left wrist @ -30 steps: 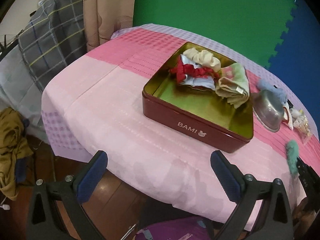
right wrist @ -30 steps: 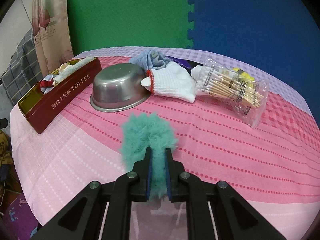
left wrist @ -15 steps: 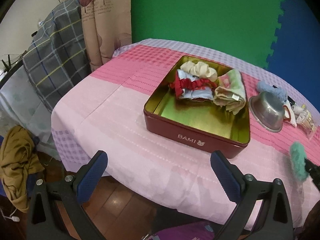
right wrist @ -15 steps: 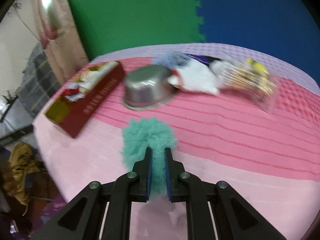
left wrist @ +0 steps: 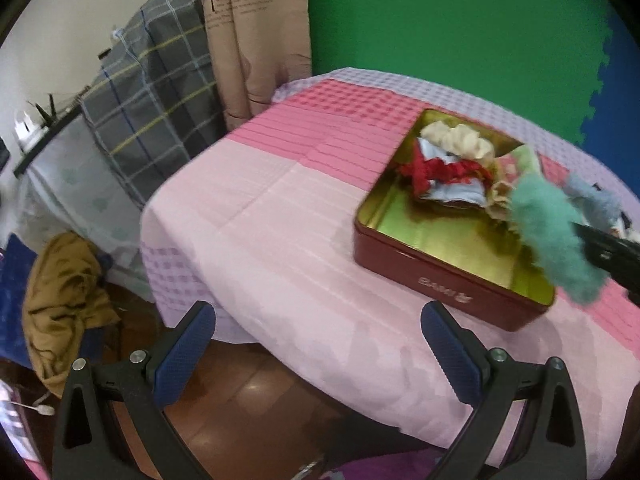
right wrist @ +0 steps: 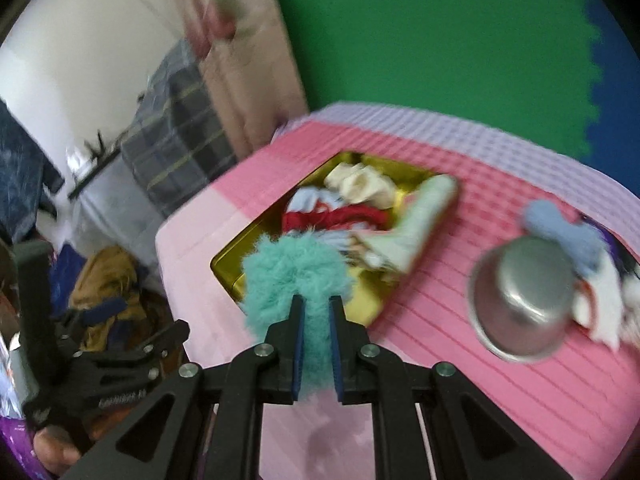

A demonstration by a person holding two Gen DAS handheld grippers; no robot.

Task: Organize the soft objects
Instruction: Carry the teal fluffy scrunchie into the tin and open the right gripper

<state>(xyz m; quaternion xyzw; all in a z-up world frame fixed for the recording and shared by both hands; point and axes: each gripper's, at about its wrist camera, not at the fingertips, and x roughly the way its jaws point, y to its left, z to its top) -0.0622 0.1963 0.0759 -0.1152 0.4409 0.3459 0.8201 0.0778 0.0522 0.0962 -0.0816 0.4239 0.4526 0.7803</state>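
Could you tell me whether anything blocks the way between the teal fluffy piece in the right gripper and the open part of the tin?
Nothing visible does. The right gripper holds the teal piece over the tin, whose near floor is bare; the clothes lie at its far end. The steel bowl sits off to the side.

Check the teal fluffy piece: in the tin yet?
Not yet. The right gripper holds the teal fluffy piece over the tin, unreleased.

Home room: curtain (left wrist: 256, 36), tablecloth (left wrist: 280, 216).
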